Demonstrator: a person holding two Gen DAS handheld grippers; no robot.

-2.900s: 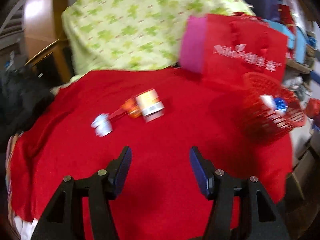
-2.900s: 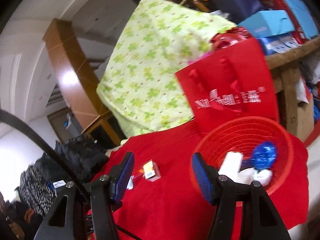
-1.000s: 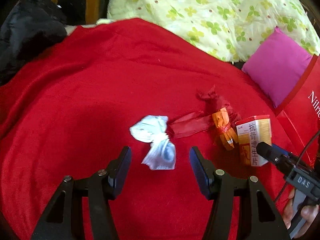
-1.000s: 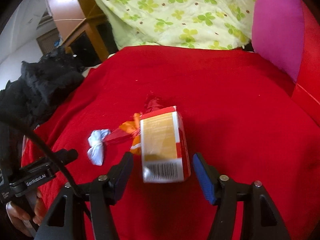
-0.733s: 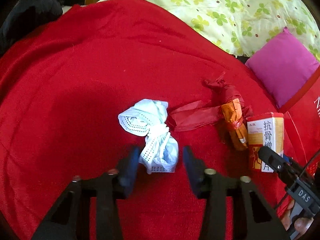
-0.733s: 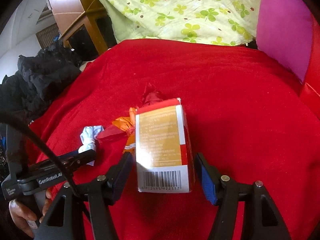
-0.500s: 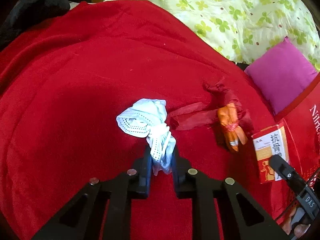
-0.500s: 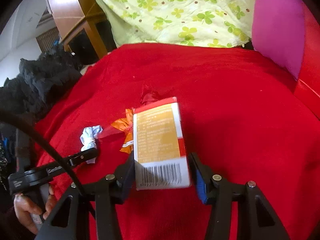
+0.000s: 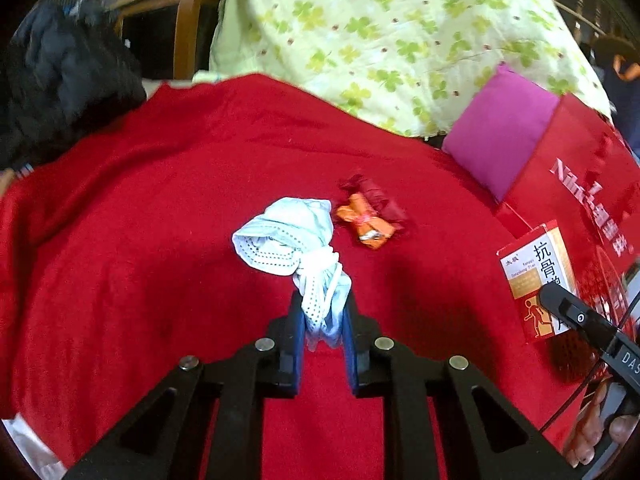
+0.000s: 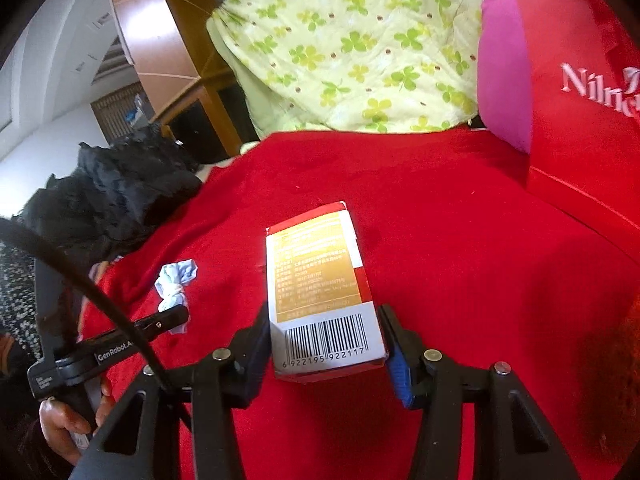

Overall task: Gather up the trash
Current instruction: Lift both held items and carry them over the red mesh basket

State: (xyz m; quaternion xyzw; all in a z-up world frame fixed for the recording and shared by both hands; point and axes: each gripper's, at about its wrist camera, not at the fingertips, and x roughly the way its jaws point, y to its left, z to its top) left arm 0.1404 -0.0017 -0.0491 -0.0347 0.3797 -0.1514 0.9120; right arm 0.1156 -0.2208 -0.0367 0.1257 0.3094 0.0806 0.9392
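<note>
Mask [image 9: 294,236] pinched in left gripper [image 9: 322,320]; box [image 10: 320,292] in right gripper [image 10: 326,344].

We see a crumpled white-and-blue face mask [image 9: 294,236] pinched at its tail, its puffy end sticking out above the red blanket [image 9: 140,220]. A twisted orange and dark red wrapper [image 9: 366,216] lies on the blanket just beside it. We see a white, orange and red cardboard box [image 10: 320,288] held by its barcode end.

Lived-in home, likely a bedroom.
Red blanket [image 9: 160,200], clover-print quilt [image 9: 380,32] (heaped), pink cushion [image 9: 500,140], dark wooden furniture [image 10: 160,40].
</note>
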